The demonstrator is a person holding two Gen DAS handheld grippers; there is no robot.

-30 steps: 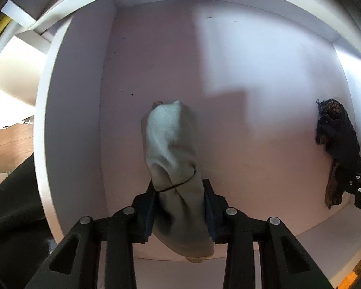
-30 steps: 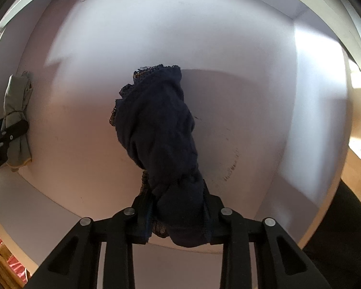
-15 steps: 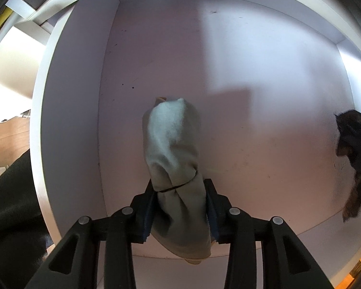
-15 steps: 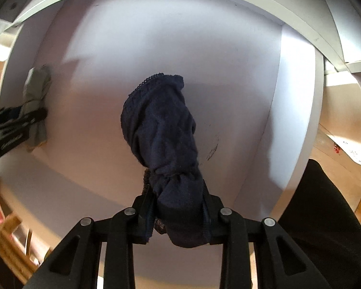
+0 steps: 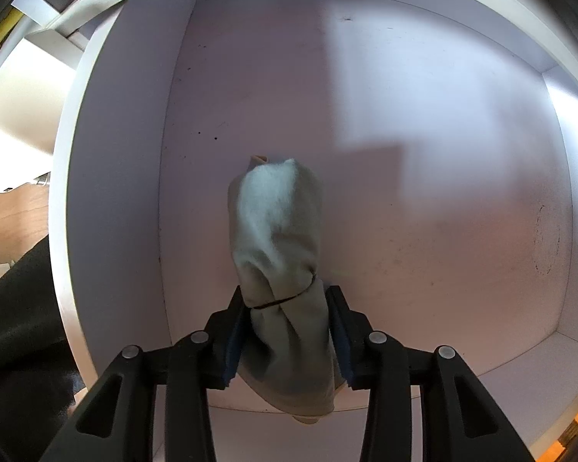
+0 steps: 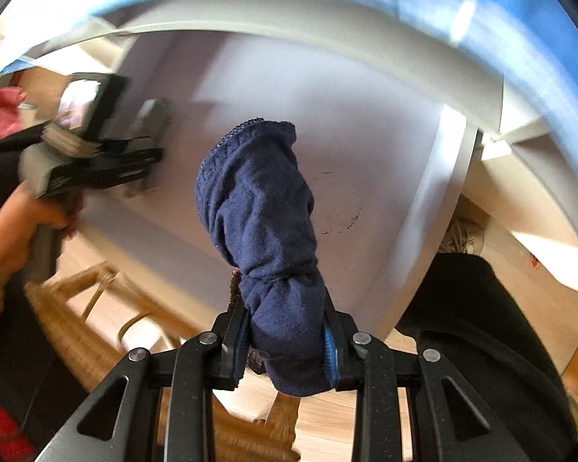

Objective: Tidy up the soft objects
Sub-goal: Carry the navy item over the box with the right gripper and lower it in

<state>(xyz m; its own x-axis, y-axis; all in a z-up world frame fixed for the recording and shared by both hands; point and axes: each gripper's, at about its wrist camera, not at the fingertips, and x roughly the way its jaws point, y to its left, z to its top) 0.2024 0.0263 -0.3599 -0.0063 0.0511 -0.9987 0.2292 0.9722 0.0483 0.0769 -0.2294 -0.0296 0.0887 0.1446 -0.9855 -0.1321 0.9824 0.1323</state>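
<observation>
left hand-held gripper (image 5: 287,331): jaws just easing apart around grey sock (image 5: 279,254), may drop askew in drawer (image 5: 423,123) | right hand-held gripper (image 6: 285,342): pinching navy cloth (image 6: 262,231), could snag drawer rim

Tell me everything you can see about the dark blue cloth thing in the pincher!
The dark blue cloth bundle looks like soft knit fabric, rolled and bunched into a lump. A lacy trim edges its far end, and a tight crease cinches it near the near end. The right hand-held gripper pinches that near end between its fingers, so the bundle sticks straight out ahead. It hangs above the white drawer without touching it. What garment it is cannot be told.
</observation>
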